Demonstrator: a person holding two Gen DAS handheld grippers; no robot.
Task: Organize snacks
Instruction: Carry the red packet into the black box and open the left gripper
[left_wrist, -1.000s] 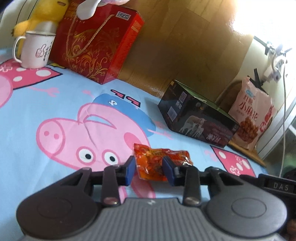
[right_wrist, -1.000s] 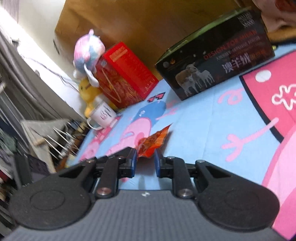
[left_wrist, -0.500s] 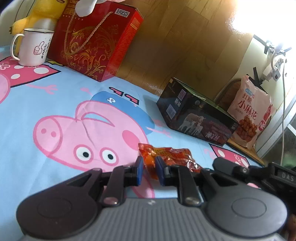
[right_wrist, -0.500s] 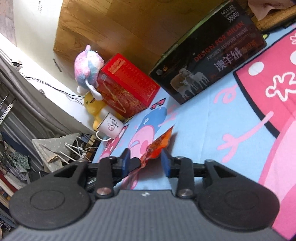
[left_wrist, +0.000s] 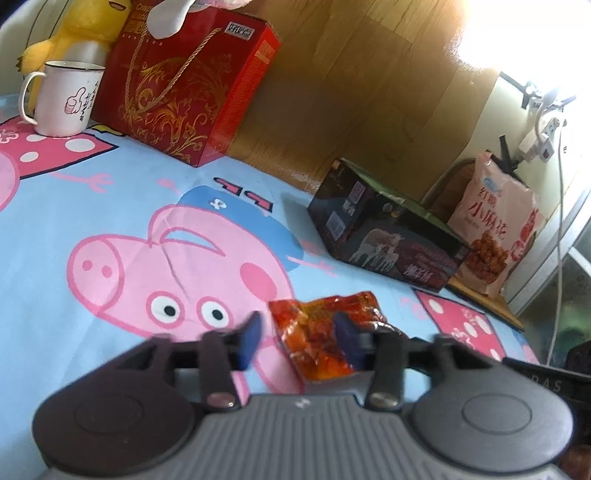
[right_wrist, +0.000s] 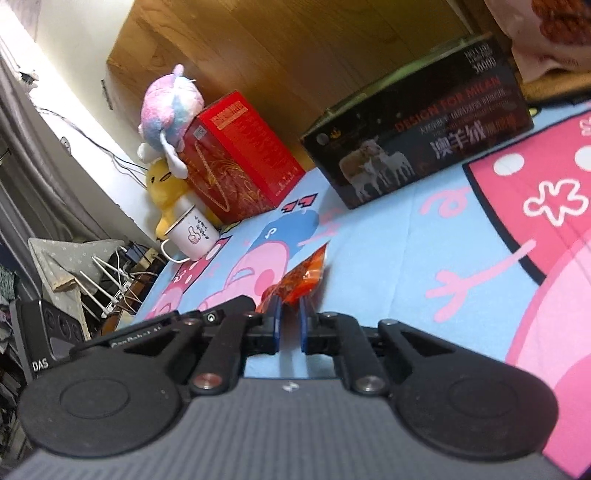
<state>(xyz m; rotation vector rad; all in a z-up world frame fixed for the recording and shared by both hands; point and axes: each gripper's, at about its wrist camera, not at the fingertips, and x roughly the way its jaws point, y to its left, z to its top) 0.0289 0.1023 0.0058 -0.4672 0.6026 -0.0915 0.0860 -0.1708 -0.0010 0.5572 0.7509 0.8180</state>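
Note:
A small orange-red snack packet (left_wrist: 321, 328) is held over the blue Peppa Pig cloth (left_wrist: 110, 206). My left gripper (left_wrist: 297, 338) is open, its blue pads either side of the packet's near end without pinching it. In the right wrist view the same packet (right_wrist: 303, 278) stands on edge and my right gripper (right_wrist: 287, 320) is shut on its near end. The left gripper's body (right_wrist: 155, 332) shows just left of the right one.
A black box with sheep (left_wrist: 384, 240) lies at the back right, a pink snack bag (left_wrist: 495, 229) behind it. A red gift box (left_wrist: 184, 85), a white mug (left_wrist: 62, 98) and a yellow plush toy (left_wrist: 74, 33) stand at the back left. A wooden board backs the cloth.
My left gripper, nearly closed on the packet half a second ago, has opened wide. My right gripper has closed on the packet from the other side.

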